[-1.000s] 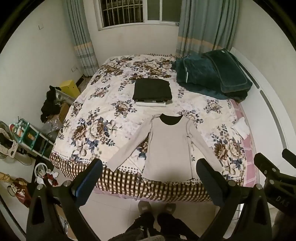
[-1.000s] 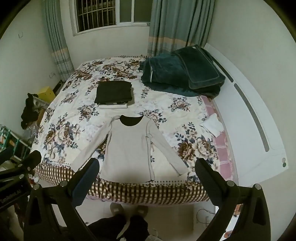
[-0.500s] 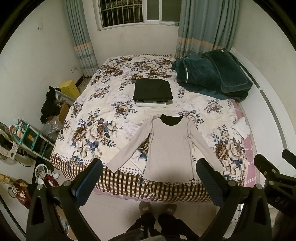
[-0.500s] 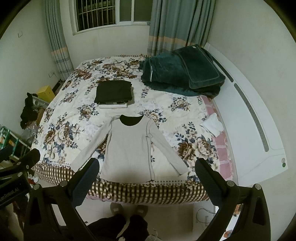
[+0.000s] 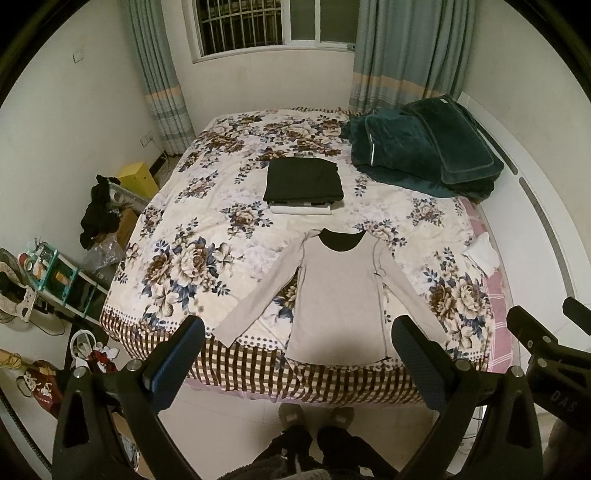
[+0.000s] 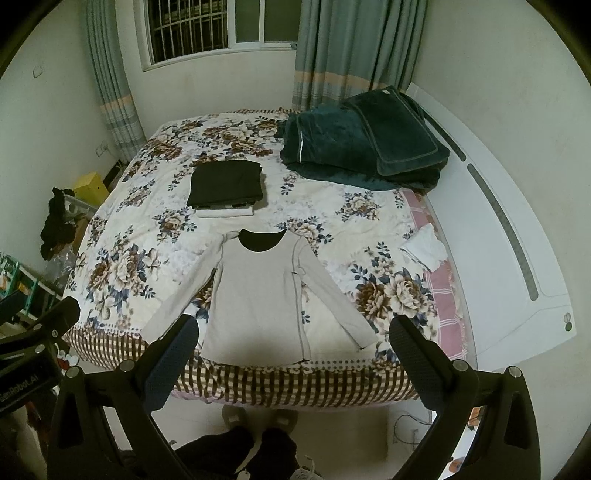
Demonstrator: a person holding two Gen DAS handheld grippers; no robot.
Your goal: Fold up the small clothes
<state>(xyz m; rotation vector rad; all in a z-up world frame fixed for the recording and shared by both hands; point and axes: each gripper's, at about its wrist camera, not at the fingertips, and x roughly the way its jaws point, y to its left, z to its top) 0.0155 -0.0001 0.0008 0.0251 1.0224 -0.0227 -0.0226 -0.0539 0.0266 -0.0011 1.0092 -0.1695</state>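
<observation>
A beige long-sleeved top [image 5: 338,295] lies flat, sleeves spread, at the near edge of the floral bed [image 5: 192,258], unfolded. Both the left hand-held gripper [image 5: 297,345] and right hand-held gripper [image 6: 293,343] hover above the floor, jaws wide and empty. Folding seems about to begin; next likely means reaching forward for a sleeve.

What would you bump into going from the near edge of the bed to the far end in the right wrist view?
Checked bed edge → beige long-sleeved top laid flat → folded stack with a black garment on top → flowered bedspread → window.
</observation>
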